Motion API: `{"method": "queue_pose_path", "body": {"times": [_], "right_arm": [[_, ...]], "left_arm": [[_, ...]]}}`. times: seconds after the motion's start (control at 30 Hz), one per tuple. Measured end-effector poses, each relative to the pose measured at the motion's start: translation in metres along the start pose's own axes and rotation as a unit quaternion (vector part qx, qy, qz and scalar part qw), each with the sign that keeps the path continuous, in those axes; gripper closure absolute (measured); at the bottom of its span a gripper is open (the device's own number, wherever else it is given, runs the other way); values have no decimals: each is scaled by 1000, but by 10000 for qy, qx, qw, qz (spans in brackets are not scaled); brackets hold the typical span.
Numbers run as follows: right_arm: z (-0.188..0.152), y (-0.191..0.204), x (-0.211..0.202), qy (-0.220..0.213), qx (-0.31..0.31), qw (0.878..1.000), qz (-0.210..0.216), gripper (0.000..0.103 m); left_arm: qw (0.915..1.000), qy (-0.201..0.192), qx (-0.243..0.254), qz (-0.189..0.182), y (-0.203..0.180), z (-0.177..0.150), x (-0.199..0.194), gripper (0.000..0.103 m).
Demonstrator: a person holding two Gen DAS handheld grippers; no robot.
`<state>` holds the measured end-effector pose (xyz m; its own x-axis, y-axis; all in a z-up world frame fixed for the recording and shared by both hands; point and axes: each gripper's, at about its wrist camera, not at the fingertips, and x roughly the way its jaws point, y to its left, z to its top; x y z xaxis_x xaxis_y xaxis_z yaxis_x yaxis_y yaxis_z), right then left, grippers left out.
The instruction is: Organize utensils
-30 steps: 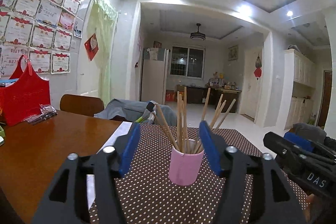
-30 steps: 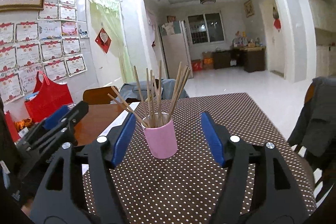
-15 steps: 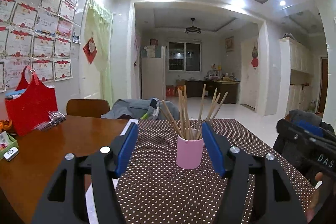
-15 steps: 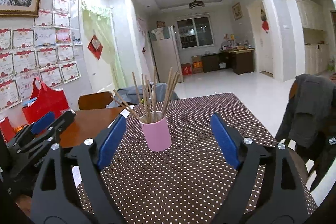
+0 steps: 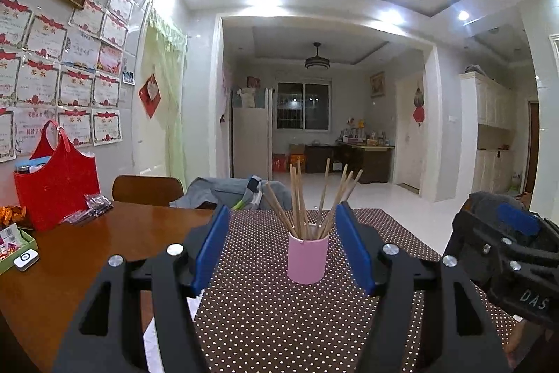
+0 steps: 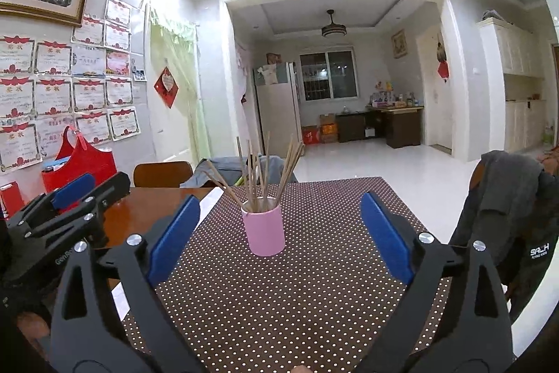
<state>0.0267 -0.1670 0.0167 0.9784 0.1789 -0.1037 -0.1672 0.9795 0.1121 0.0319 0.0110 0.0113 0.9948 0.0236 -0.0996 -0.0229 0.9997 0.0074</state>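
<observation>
A pink cup [image 5: 307,257] stands upright on the brown dotted tablecloth [image 5: 279,320] and holds several wooden chopsticks [image 5: 311,198]. It also shows in the right wrist view [image 6: 264,229], with the chopsticks [image 6: 260,173] fanned out. My left gripper [image 5: 283,243] is open and empty, held back from the cup, which shows between its blue pads. My right gripper [image 6: 279,233] is open wide and empty, also short of the cup. Each gripper shows at the edge of the other's view.
A red bag [image 5: 57,187] and small packets [image 5: 92,203] sit on the bare wooden table [image 5: 70,268] at the left, with a green box [image 5: 14,243]. A chair [image 5: 146,189] stands behind the table. A grey jacket [image 6: 513,208] hangs at the right.
Both grippers have pulled back from the cup and risen a little. The cup looks smaller and farther. The right gripper's jaws have spread wider.
</observation>
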Motion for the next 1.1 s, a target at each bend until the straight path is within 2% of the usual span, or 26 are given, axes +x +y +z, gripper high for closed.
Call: {"method": "queue_pose_path", "body": {"times": [0.07,0.43,1.1], "right_arm": [[0,3,-4,-86,-95,9999,-105,10],[-1,19,-9,-244,-404,9987,-169,9],[-1,20,-8,-258,-345,9990,-148,8]], "left_arm": [[10000,-16,-5,75,0,-1,-3,27],[9999,-92,13,78,-3,3,-11,27],[10000,-54,57,42,-12,1,-13,27]]}}
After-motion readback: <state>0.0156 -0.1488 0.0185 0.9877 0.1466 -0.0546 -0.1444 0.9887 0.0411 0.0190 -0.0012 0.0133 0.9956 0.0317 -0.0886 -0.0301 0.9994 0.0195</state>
